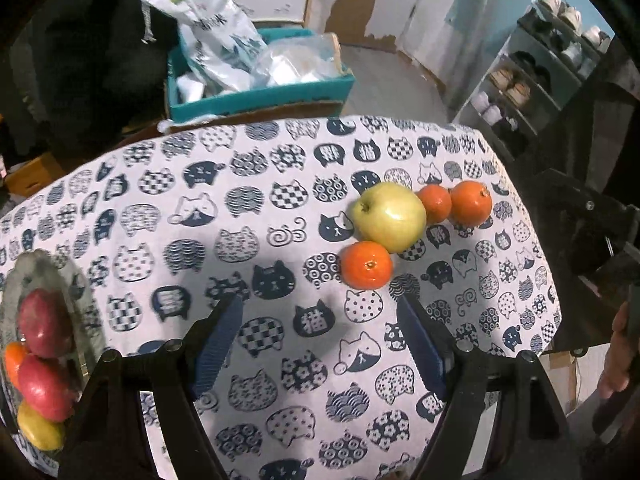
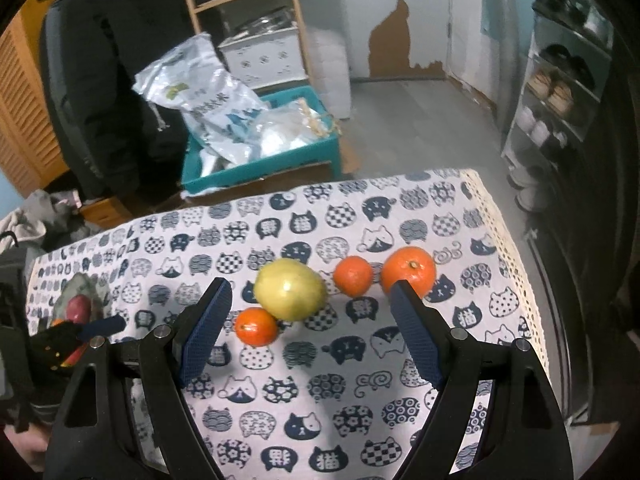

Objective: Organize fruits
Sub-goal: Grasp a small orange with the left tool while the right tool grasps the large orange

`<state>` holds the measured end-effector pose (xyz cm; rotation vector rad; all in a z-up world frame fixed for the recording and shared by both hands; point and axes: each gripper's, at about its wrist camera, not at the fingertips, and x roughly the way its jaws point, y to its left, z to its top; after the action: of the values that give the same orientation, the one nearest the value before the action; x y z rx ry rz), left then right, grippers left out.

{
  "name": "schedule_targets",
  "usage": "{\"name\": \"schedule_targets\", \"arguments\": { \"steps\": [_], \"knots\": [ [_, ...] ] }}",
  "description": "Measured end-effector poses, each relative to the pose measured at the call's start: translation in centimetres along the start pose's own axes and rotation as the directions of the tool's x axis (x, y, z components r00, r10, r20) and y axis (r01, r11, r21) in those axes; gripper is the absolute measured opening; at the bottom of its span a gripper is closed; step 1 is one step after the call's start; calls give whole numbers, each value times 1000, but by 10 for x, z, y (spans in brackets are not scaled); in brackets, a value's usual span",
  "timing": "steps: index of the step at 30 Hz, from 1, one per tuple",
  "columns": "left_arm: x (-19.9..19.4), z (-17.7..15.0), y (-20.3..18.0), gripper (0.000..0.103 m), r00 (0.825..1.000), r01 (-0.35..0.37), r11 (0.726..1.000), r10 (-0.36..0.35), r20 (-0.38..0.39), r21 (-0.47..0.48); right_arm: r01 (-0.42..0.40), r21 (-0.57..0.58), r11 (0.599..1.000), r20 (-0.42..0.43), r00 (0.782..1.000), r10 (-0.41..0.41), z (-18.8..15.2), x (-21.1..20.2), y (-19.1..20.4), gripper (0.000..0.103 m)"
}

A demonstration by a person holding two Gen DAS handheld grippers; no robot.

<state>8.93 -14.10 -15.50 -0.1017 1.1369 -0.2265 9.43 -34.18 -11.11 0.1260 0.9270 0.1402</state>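
right gripper [image 2: 310,300] gapes empty above green apple [image 2: 291,289] and three tangerines [image 2: 256,326] on cat-print cloth [image 2: 360,400]

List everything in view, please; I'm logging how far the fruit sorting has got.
green apple: one, yellow-green, on the tablecloth among the mandarins
mandarins: three loose, orange, one nearer than the apple, two beside it
glass plate: one, clear, at the table's left edge
red apples: two, red, on the plate
other plated fruit: one yellow, one orange, on the plate
tablecloth: one, white with navy cat faces, covering the table
teal box: one, holding plastic bags, beyond the table
shoe rack: one, grey, far right
left claw: open, empty
right claw: open, empty, above the loose fruit
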Motion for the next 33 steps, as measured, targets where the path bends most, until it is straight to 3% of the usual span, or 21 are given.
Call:
{"name": "schedule_targets", "arguments": {
  "steps": [16,28,33],
  "knots": [
    [78,17,-34,81,995,24,998,-19,-96,51,72,137,988,-119,991,-56,-18,58,-71,82],
    [112,19,-35,81,991,28,998,-21,-135,55,92,154,984,-158,985,-67,-23,79,-93,82],
    [118,21,-35,65,990,35,997,-25,-135,71,90,136,987,-170,983,-66,-19,98,-94,82]
  ]
}}
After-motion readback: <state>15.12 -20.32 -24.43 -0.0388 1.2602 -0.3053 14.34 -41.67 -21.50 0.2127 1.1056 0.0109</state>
